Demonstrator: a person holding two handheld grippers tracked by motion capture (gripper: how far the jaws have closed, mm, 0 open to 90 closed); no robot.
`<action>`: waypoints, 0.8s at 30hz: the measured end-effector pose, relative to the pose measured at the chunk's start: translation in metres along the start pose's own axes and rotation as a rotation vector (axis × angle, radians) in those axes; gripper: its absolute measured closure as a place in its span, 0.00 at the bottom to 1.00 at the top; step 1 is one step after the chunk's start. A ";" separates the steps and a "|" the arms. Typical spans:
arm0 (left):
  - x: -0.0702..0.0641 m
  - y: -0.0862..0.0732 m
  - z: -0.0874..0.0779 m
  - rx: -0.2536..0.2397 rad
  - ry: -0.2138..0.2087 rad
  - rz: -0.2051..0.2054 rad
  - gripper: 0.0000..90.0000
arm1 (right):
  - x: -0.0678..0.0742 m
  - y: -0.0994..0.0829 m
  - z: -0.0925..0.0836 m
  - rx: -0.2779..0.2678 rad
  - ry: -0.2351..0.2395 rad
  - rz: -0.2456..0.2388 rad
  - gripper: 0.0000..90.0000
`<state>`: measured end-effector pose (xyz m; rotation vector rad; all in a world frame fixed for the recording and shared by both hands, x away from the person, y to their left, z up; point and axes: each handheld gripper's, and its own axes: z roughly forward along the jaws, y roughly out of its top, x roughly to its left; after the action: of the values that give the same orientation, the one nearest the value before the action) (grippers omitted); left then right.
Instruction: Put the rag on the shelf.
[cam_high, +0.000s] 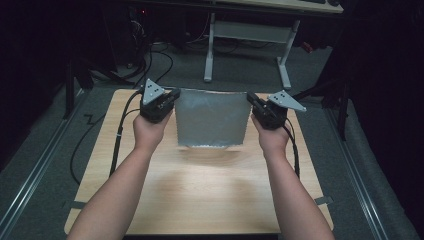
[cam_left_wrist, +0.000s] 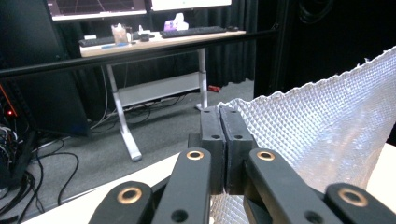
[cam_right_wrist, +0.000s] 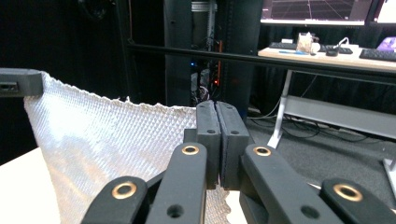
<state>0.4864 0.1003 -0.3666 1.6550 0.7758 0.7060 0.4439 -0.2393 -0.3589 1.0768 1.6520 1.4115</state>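
Observation:
A silvery-white waffle-textured cloth (cam_high: 211, 118) hangs stretched between the two grippers above the wooden table (cam_high: 200, 200), its lower edge just over the tabletop. My left gripper (cam_high: 172, 95) is shut on the cloth's upper left corner; its jaws press together on the cloth (cam_left_wrist: 322, 121) in the left gripper view (cam_left_wrist: 226, 116). At the upper right corner, my right gripper (cam_high: 251, 98) is shut on the fabric (cam_right_wrist: 116, 140), jaws closed flat (cam_right_wrist: 216, 112). The other gripper's tip (cam_right_wrist: 18, 81) shows at the cloth's far corner.
Beyond the table stands a white-legged desk (cam_high: 250, 35) with monitors and keyboards (cam_left_wrist: 191, 31). Cables (cam_high: 160, 60) lie on the grey floor behind. A black horizontal bar (cam_right_wrist: 280, 60) crosses in front of the desk.

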 end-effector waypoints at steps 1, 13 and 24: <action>0.001 0.000 0.003 0.007 0.003 0.001 0.99 | -0.002 0.000 0.004 0.003 -0.004 0.004 0.99; 0.016 -0.032 0.037 0.182 -0.017 -0.031 1.00 | -0.018 -0.020 0.048 0.147 -0.004 0.022 0.99; 0.016 -0.072 0.032 0.214 -0.093 -0.131 1.00 | -0.017 -0.061 0.052 0.228 0.034 0.077 0.99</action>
<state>0.5119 0.1061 -0.4430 1.7965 0.9088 0.4635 0.4890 -0.2372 -0.4272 1.2610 1.8475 1.3189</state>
